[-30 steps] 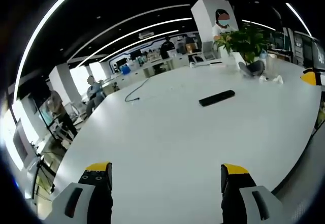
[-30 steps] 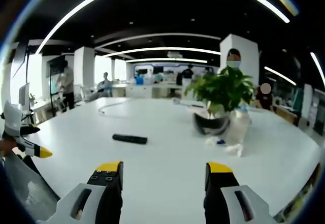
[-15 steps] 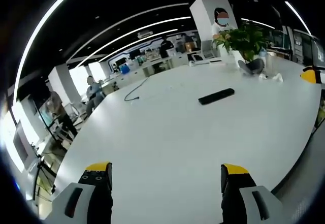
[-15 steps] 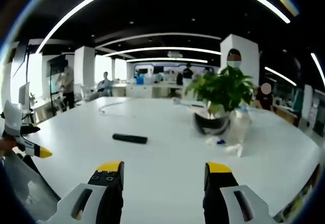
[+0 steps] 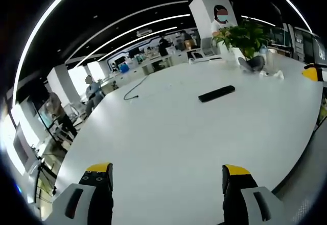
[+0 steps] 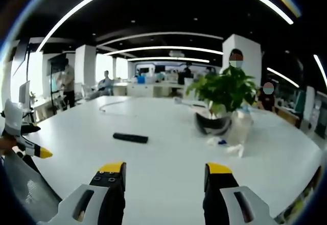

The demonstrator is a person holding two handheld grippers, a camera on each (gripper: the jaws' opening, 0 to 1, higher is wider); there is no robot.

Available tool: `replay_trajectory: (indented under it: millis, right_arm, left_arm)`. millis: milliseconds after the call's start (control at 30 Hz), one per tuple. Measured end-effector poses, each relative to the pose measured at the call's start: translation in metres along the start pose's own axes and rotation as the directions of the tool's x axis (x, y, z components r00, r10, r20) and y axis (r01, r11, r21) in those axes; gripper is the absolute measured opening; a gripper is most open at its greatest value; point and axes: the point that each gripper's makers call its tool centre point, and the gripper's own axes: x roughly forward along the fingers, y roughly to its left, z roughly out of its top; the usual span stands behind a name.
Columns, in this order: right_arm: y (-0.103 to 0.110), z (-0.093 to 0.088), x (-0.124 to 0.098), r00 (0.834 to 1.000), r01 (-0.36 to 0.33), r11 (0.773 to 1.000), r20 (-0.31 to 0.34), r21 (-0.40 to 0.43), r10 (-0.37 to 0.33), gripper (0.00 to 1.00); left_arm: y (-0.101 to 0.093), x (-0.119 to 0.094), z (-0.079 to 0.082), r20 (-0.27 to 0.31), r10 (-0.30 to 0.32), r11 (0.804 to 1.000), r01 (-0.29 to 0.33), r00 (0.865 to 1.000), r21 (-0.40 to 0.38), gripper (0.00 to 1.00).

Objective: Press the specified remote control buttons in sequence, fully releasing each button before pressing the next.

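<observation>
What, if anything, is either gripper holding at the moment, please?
Nothing: the left gripper and right gripper are open, and the remote control lies on the table.

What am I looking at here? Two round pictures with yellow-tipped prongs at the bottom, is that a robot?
No robot: a person holds a two-jaw gripper in each hand, and a fisheye camera rides on each. The left gripper view looks along the left gripper; the right gripper view looks along the right gripper. Both have their jaws apart and hold nothing. Ahead is a big white table in an office. On it lie a black remote, a potted plant, some crumpled white bits and a cable. The remote is out of reach for now.
</observation>
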Motion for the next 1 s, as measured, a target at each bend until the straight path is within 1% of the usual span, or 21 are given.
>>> replay_trajectory:
  millis: [200,367,467,500,567,633,800,1000]
  right_arm:
    - [0.000,0.000,0.000,1.000,-0.001,1.000,0.004,0.009,0.001,0.60]
    - [0.001,0.000,0.000,1.000,-0.004,1.000,-0.001,0.002,0.004,0.59]
    - [0.001,-0.001,0.000,1.000,-0.005,1.000,-0.002,0.002,0.005,0.59]
    - [0.001,-0.001,0.000,1.000,-0.004,1.000,-0.004,0.002,0.004,0.59]
    - [0.000,-0.001,0.000,1.000,-0.002,1.000,-0.007,0.003,0.002,0.59]
    - [-0.001,-0.001,0.000,1.000,0.003,1.000,-0.006,0.004,-0.003,0.59]
    - [-0.002,-0.002,0.000,1.000,0.008,1.000,-0.012,0.005,-0.008,0.58]
    - [-0.002,-0.003,0.001,1.000,0.006,1.000,-0.017,0.006,-0.006,0.58]
  left_arm:
    - [-0.003,0.001,0.002,0.001,-0.014,1.000,0.014,1.000,0.019,0.91]
    - [-0.004,0.000,0.006,-0.003,-0.024,1.000,0.024,1.000,0.018,0.88]
    - [-0.005,0.001,0.013,0.010,-0.027,0.999,0.027,1.000,0.028,0.86]
    - [-0.007,0.002,0.017,0.018,-0.043,0.999,0.042,0.999,0.026,0.86]
    - [-0.012,0.003,0.026,0.038,-0.073,0.997,0.074,0.997,-0.012,0.87]
    - [-0.013,0.005,0.033,0.047,-0.087,0.996,0.088,0.995,-0.015,0.87]
    - [-0.014,0.012,0.047,0.056,-0.101,0.995,0.101,0.993,0.016,0.87]
    - [-0.014,0.021,0.056,0.052,-0.118,0.992,0.115,0.992,0.056,0.87]
